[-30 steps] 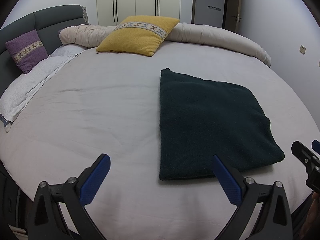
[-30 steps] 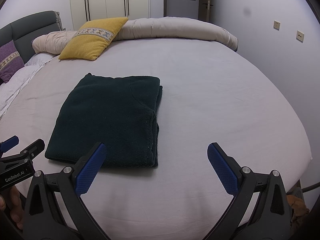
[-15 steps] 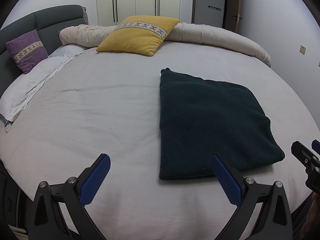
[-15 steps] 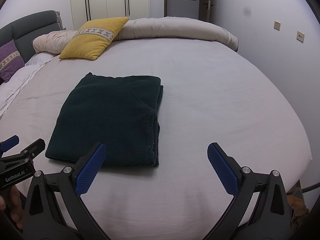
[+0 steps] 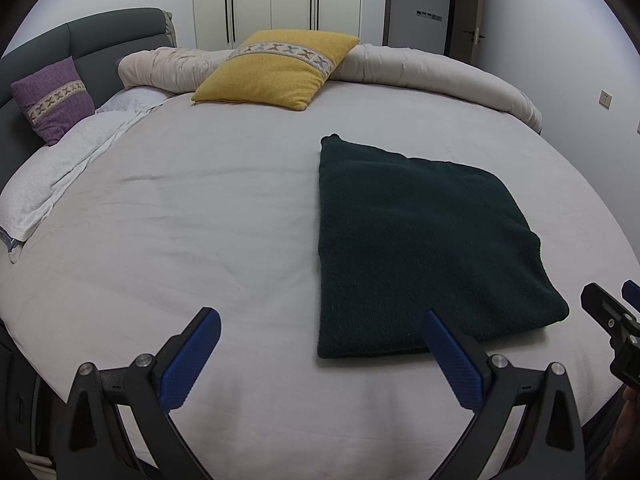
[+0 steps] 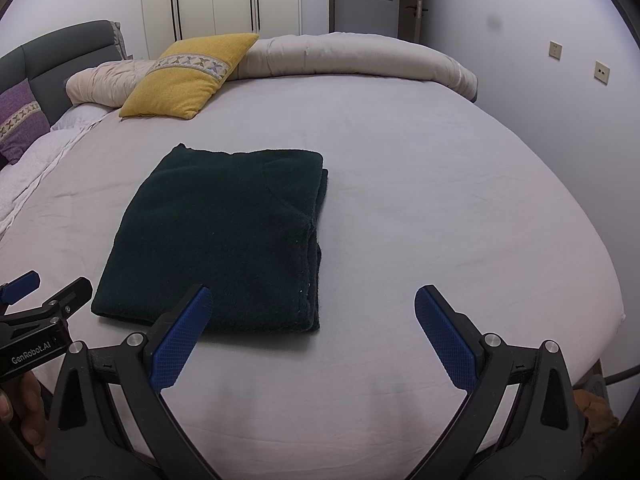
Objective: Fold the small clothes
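A folded dark garment lies lengthwise ahead on the bed, between the left gripper and right gripper, both spread wide and empty.

Bare sheet all round folded dark garment, yellow pillow and rolled duvet at far edge.

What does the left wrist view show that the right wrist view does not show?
Only the left wrist view shows the whole purple cushion against the headboard, and the open left gripper close up. Only the right wrist view shows the layered right edge of the folded dark garment, two wall sockets, and the open right gripper close up. Both show the bed, the yellow cushion and the rolled duvet.
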{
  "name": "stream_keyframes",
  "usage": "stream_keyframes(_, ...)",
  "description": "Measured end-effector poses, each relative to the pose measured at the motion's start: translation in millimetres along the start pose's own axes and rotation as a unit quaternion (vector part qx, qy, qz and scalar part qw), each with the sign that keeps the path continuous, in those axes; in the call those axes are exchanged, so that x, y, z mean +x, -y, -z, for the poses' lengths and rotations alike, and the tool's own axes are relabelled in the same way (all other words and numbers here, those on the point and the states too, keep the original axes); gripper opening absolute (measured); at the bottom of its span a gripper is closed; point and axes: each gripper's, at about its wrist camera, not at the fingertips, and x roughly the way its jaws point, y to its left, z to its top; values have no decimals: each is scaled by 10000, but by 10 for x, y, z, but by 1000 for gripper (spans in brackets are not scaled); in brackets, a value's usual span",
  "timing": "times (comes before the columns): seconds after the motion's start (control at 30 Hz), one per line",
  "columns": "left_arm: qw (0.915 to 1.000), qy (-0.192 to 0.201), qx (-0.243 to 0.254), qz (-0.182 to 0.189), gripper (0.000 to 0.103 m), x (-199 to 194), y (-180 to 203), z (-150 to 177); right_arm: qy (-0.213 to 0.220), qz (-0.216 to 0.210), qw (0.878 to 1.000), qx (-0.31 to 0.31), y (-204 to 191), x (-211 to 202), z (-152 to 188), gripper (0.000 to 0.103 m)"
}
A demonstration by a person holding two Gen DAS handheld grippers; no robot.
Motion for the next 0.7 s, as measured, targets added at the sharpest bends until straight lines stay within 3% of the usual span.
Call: stream_keyframes(0.7, 10000, 25, -9, 6, 103, -9, -9, 17, -59, -108, 9999, -38, 30, 4, 61, 103)
